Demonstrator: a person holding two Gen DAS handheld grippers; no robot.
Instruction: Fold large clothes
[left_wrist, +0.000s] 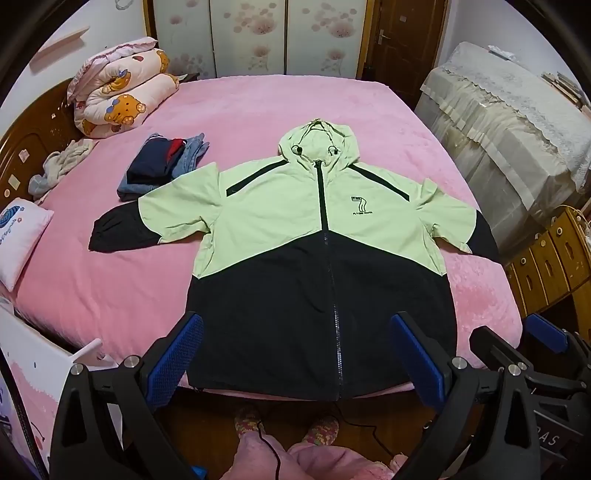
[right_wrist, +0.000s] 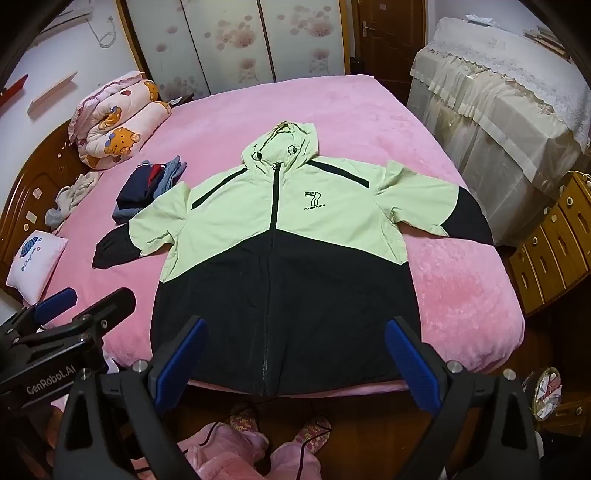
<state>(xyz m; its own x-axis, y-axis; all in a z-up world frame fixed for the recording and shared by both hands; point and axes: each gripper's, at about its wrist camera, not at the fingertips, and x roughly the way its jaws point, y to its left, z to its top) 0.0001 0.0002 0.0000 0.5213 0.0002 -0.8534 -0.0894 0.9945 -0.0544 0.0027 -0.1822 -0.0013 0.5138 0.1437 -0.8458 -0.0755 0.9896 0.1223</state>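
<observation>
The pink bed (left_wrist: 258, 110) carries the hooded jacket (left_wrist: 317, 258), spread flat, zipped, hem at the near edge. I hold my left gripper (left_wrist: 295, 354) and right gripper (right_wrist: 295, 354) tilted steeply down above that hem, both jaws wide apart, gripping nothing.

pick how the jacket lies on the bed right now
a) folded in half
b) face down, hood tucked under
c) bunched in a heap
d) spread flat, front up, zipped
d: the jacket lies spread flat on the pink bed, zipper and chest logo facing up, sleeves out to both sides.
</observation>
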